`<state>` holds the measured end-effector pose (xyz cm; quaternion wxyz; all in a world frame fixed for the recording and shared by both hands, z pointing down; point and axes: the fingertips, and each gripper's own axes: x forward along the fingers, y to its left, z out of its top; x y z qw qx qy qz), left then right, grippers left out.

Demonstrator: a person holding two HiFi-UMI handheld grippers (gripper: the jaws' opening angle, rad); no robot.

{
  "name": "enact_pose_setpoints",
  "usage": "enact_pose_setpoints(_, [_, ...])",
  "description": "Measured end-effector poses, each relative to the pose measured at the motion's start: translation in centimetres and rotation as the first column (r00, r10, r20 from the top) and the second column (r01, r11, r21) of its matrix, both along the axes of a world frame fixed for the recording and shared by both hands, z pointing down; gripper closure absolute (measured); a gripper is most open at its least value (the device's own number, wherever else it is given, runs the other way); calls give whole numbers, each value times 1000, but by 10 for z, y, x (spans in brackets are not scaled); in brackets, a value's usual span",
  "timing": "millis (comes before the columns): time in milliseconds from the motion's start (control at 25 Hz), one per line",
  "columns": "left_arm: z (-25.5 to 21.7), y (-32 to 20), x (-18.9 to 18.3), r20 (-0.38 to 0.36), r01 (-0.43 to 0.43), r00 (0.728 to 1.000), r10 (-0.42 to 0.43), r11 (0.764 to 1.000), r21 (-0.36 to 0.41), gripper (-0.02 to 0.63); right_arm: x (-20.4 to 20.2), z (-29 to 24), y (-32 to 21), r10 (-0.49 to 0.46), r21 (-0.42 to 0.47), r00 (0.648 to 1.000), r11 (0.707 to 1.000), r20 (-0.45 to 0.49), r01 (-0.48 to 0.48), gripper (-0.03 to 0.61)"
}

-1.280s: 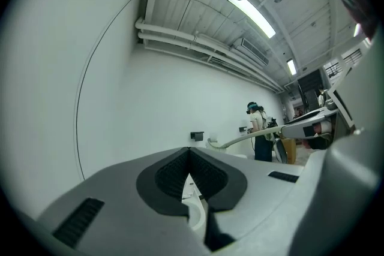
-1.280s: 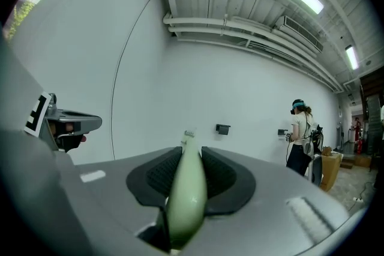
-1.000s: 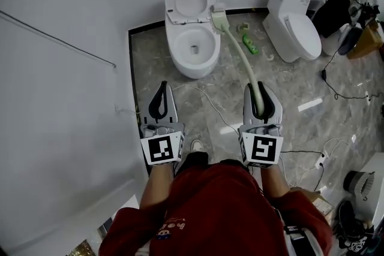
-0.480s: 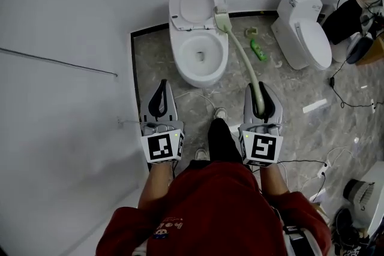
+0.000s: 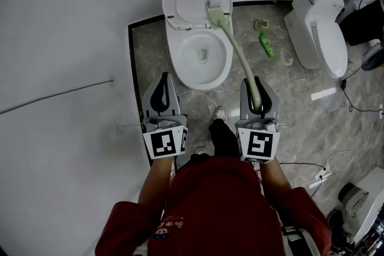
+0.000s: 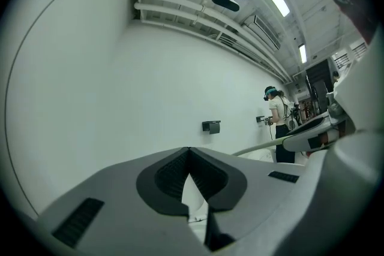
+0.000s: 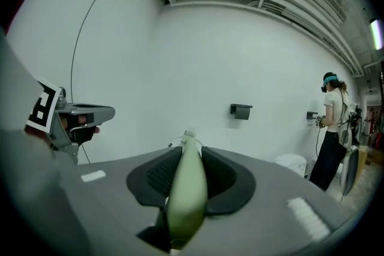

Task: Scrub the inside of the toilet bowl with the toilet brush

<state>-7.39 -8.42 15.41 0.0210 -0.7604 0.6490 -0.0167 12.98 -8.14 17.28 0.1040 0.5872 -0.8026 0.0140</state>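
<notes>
The pale green long-handled toilet brush (image 5: 237, 52) is clamped by its handle end between my right gripper's (image 5: 257, 88) jaws. Its shaft runs forward from there, and the bristle head is over the back right rim of the white ceramic toilet bowl (image 5: 173, 60). My left gripper (image 5: 161, 86), jaws pressed together on nothing, hovers near the bowl's front edge.

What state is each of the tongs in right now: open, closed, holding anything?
Left tongs: closed, nothing between them.
Right tongs: closed on the toilet brush by its handle.
</notes>
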Motion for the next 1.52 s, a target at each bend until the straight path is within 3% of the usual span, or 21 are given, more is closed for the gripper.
enact_pose_setpoints(200, [31,-43,11,32,4,999,-3,1000,-11,607,4,49,-48,-34,-97,999,995,16,35,466])
enact_pose_setpoints(400, [77,-65,10,39,25,999,-22,995,-92,607,-1,104,-74,-73,-184,997,980,-8,70,466])
enact_pose_setpoints(720, [189,-94,-3,0,-51,999,52,981,-185,607,-25,229,-84,-82,-327,992,944,-94,47,466])
enact_pose_setpoints(1000, [310,-92,-8,-30,-139,990,136,949,-281,607,-58,381,-61,-106,-497,981,868,-163,11,466])
enact_pose_setpoints(1160, [371,-84,-16,-55,-148,989,137,930,-338,607,-79,447,-36,-146,-582,972,813,-186,10,467])
enact_pose_setpoints(1280, [401,-79,-25,-67,-145,989,129,913,-381,607,-90,470,-26,-125,-622,974,783,-188,-20,468])
enact_pose_setpoints(1440, [418,-75,-32,-75,-153,988,134,898,-412,607,-103,478,-23,-114,-635,975,772,-190,-34,468])
enact_pose_setpoints(1520, [421,-76,-35,-74,-152,988,133,895,-420,607,-111,475,-26,-96,-649,984,760,-148,-24,468])
